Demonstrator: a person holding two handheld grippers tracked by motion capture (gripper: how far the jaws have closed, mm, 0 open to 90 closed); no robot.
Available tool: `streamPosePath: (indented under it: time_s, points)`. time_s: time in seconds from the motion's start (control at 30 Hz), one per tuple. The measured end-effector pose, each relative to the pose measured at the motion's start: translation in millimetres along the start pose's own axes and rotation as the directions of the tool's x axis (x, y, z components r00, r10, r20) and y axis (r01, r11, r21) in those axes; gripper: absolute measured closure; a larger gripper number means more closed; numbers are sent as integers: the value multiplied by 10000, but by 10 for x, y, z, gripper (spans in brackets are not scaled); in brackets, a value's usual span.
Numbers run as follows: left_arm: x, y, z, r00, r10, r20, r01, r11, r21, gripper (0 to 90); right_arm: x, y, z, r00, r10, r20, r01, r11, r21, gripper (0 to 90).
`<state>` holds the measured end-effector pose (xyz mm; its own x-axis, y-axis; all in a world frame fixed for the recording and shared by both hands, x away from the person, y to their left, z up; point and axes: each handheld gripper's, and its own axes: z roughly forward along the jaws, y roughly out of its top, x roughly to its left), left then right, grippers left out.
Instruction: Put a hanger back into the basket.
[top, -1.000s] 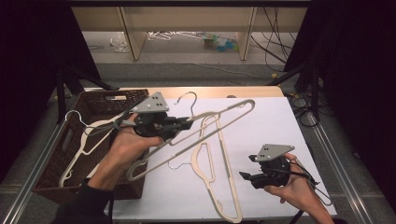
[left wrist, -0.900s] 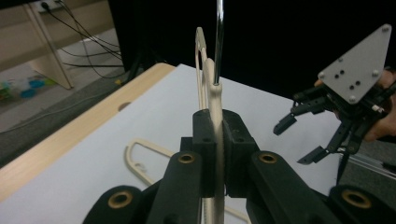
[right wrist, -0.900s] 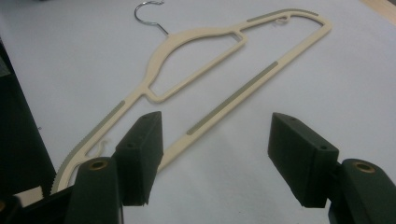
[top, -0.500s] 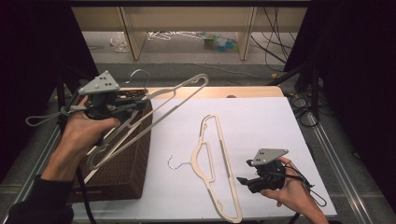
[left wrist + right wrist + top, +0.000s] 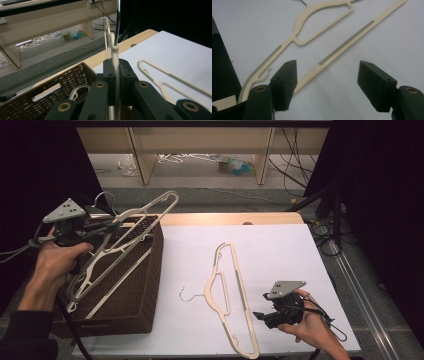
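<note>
On the left side of the table [image 5: 280,245], in the high view, the left gripper [image 5: 107,226] was raised over the brown wicker basket [image 5: 142,285], jaws pressed tight on a cream hanger [image 5: 125,232]. That hanger hung tilted, long end up toward the far side, lower end down over the basket's opening. Left gripper view: jaws clamped on the hanger's neck [image 5: 115,72] just under its metal hook [image 5: 118,20], which rose straight up; basket rim [image 5: 50,82] below, with another pale hanger [image 5: 78,90] lying inside. The person's left hand [image 5: 57,262] gripped the handle.

A second cream hanger [image 5: 232,295] lay flat on the white table cover near the middle, its hook [image 5: 187,294] pointing toward the basket. It also showed in the left gripper view [image 5: 170,77], off to the right on the white cover.

The right gripper [image 5: 260,316] sat low near the front right of the table, held by the right hand [image 5: 310,327], just beside the flat hanger's near end. Right gripper view: jaws spread wide, pinching nothing, the flat hanger's straight bar [image 5: 342,52] running diagonally between and beyond them, with the left jaw over the bar; whether it touched the bar couldn't be told.
</note>
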<state>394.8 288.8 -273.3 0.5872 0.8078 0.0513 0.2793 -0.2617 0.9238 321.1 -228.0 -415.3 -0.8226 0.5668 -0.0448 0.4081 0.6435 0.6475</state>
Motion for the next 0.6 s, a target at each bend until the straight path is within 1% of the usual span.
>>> streamPosePath:
  time_s: [0.03, 0.1, 0.17, 0.2, 0.23, 0.3, 0.4, 0.43, 0.47, 0.53, 0.57, 0.6]
  points:
    - [98, -70, -10, 9996, -211, -186, 212, 9997, 93, 852, -4, -5, 1, 10000, 0, 17, 0, 10000, 5, 332]
    - [165, -132, -17, 9989, -328, -325, 333, 9994, 138, 852, -5, -7, 4, 10000, 10, 43, -10, 10000, 10, 331]
    - [207, -179, -27, 9986, -372, -368, 379, 9991, 193, 852, -4, -8, 6, 10000, 30, 47, -30, 10000, 11, 330]
    - [228, -205, -34, 9982, -428, -420, 436, 9989, 183, 852, 2, -14, 17, 9999, 61, 95, -60, 9999, -81, 330]
    - [228, -205, -34, 9982, -428, -420, 436, 9989, 183, 852, 2, -14, 17, 9999, 61, 95, -60, 9999, -81, 330]
    - [287, -281, -58, 9972, -573, -474, 580, 9982, 137, 852, 0, -13, 18, 10000, 30, -29, -30, 10000, 66, 330]
    - [344, -364, -87, 9965, -620, -566, 632, 9978, 195, 852, 3, -20, 37, 10000, 5, 51, -4, 10000, -18, 330]
    - [344, -364, -87, 9965, -620, -566, 632, 9978, 195, 852, 3, -20, 37, 10000, 5, 51, -4, 10000, -18, 330]
    - [359, -392, -95, 9964, -610, -585, 626, 9977, 270, 852, -2, -17, 28, 10000, -1, -55, 2, 9999, 138, 330]
    - [389, -471, -113, 9957, -674, -640, 699, 9968, 387, 852, -2, -20, 32, 9999, 52, -100, -50, 9998, 173, 330]
    - [389, -471, -113, 9957, -674, -640, 699, 9968, 387, 852, -2, -20, 32, 9999, 52, -100, -50, 9998, 173, 330]
    - [405, -503, -125, 9951, -712, -685, 740, 9965, 395, 852, -4, -21, 33, 10000, 38, -79, -36, 9999, 166, 329]
